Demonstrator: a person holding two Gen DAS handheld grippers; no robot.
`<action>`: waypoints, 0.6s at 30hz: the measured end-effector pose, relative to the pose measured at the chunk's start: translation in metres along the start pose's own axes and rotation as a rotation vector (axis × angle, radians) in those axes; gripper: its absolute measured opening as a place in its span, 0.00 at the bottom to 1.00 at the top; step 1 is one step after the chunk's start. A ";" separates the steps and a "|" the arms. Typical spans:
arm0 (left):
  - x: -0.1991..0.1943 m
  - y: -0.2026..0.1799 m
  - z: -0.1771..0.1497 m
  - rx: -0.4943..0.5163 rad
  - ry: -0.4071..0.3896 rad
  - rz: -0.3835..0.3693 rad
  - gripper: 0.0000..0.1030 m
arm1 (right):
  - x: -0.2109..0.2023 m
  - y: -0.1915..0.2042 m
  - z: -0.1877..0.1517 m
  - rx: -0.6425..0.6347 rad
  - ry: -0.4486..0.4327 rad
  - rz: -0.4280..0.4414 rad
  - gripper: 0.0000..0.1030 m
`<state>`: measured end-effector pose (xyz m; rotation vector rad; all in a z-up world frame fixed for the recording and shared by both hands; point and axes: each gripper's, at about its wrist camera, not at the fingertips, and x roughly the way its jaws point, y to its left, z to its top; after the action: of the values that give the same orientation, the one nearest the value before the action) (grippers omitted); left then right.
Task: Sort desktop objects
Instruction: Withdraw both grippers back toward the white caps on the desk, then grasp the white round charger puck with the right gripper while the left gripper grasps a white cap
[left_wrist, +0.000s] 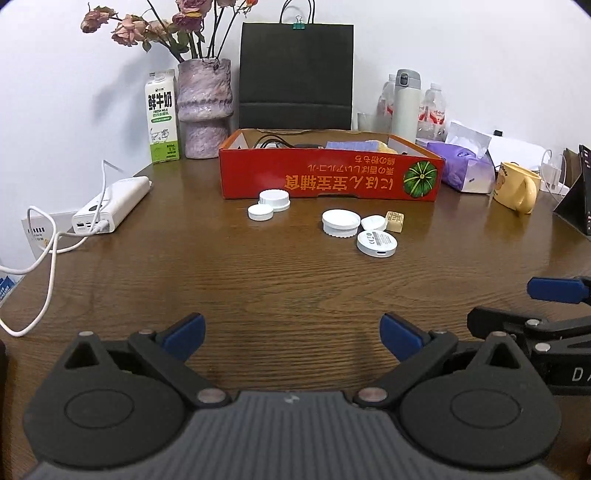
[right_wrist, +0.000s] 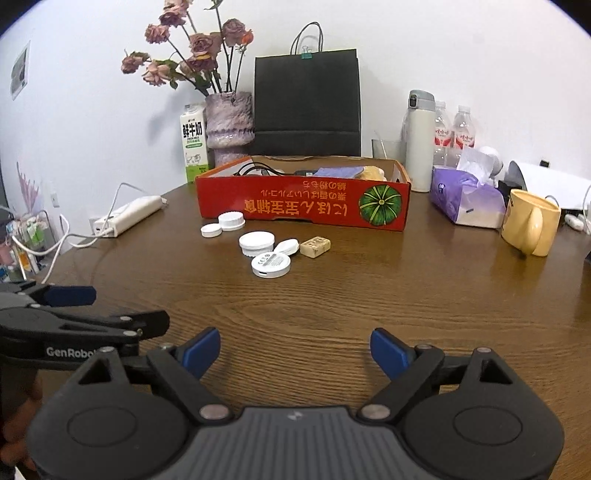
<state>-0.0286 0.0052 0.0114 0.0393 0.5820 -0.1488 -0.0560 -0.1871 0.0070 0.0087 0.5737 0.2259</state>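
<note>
Open right tool (right_wrist: 295, 350), white lids (right_wrist: 257, 242) well beyond.

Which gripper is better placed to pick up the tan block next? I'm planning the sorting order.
Probably the right gripper: the tan block lies almost straight ahead of its open fingers, while from the left gripper it sits off to the right.

Left gripper (left_wrist: 291, 338): jaws spread wide, nothing between them, over bare wooden surface (left_wrist: 258, 288). Right gripper (left_wrist: 535, 314) enters at the right edge. Ahead, a red cardboard box (left_wrist: 328, 177) holds cables and a purple item. Before it lie two white caps (left_wrist: 267, 205) touching, then a white lid (left_wrist: 340, 221), a round white disc (left_wrist: 376, 243) and a beige block (left_wrist: 394, 220) clustered together.
</note>
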 end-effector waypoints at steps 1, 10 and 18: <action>0.000 0.001 0.000 -0.005 0.000 0.001 1.00 | 0.004 -0.001 0.002 0.001 0.028 0.017 0.82; 0.017 0.017 0.014 -0.086 0.014 0.003 0.99 | 0.073 0.006 0.047 -0.041 0.122 0.096 0.60; 0.064 0.030 0.047 -0.099 0.067 -0.061 0.98 | 0.127 0.008 0.073 -0.085 0.141 0.091 0.36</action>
<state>0.0543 0.0228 0.0148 -0.0695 0.6573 -0.1779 0.0857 -0.1480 0.0009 -0.0637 0.7049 0.3414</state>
